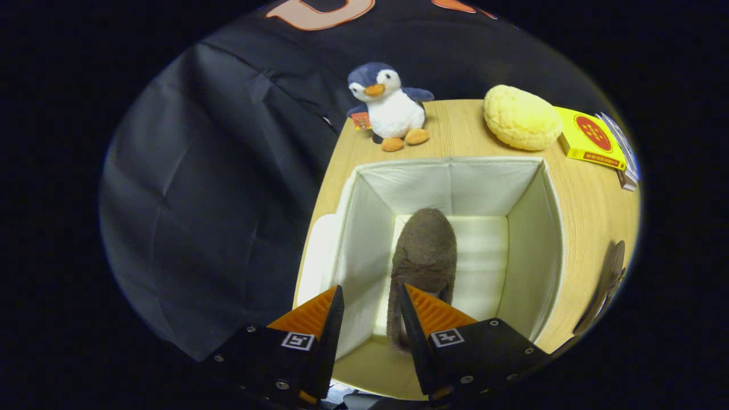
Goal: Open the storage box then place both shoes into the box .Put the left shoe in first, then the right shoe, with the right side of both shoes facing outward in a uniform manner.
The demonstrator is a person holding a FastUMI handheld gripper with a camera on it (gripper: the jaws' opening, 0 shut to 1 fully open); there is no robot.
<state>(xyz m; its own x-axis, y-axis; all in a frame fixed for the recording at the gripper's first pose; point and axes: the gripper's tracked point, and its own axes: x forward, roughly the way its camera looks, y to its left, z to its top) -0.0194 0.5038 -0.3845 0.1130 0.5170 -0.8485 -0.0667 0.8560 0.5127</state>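
**One shoe in the box**

As I hold my tool point(370, 302) above the near rim of the open box point(535, 228), its fingers stand spread, gripping nothing. A brown fuzzy shoe point(424, 250) lies in the box, its heel just beside the right finger. The second shoe point(606, 285) rests on the table point(592, 193), right of the box. Beyond the box sit a toy penguin point(387, 108), a yellow bun point(521, 117) and a yellow packet point(592, 139).

Shoe point(424, 250) in storage box point(364, 228); penguin point(387, 108) behind it
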